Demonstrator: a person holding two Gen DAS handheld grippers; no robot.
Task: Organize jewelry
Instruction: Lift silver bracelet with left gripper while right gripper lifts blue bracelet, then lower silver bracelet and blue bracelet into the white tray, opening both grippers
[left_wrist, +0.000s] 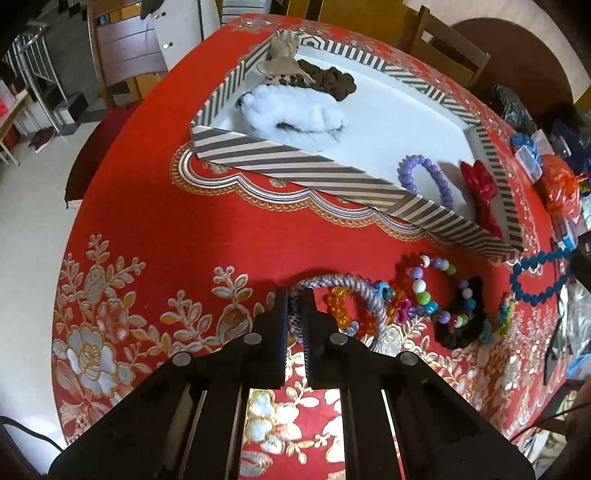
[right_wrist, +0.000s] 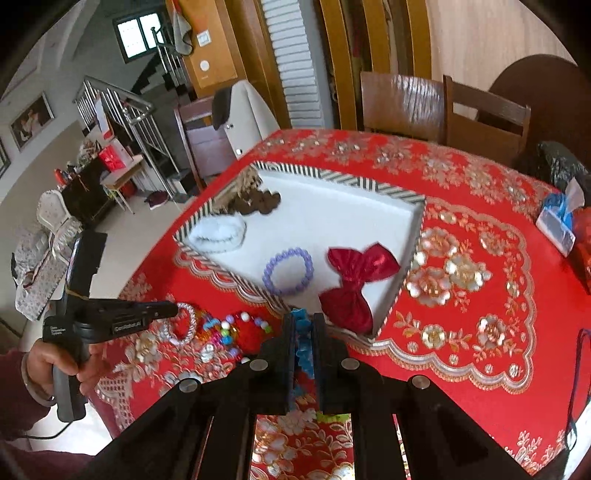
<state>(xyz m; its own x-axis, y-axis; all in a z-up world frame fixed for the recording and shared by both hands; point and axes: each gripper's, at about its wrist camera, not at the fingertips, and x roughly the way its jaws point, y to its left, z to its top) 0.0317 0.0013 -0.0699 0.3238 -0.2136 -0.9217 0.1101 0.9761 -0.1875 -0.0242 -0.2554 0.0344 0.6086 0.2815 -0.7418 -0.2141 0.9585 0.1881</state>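
Note:
My left gripper is shut on a silver-grey twisted cord bracelet that lies on the red tablecloth. In the right wrist view a hand holds that gripper at the bracelet. My right gripper is shut on a blue beaded ring, which hangs at the right edge of the left wrist view. The striped box holds a white fluffy scrunchie, a brown scrunchie, a purple bead bracelet and a red bow.
Beside the cord bracelet lie an orange bead bracelet, a multicolour bead bracelet and a black scrunchie. A beige pouch rests on the box's far corner. Bags and packets crowd the right edge; wooden chairs stand behind.

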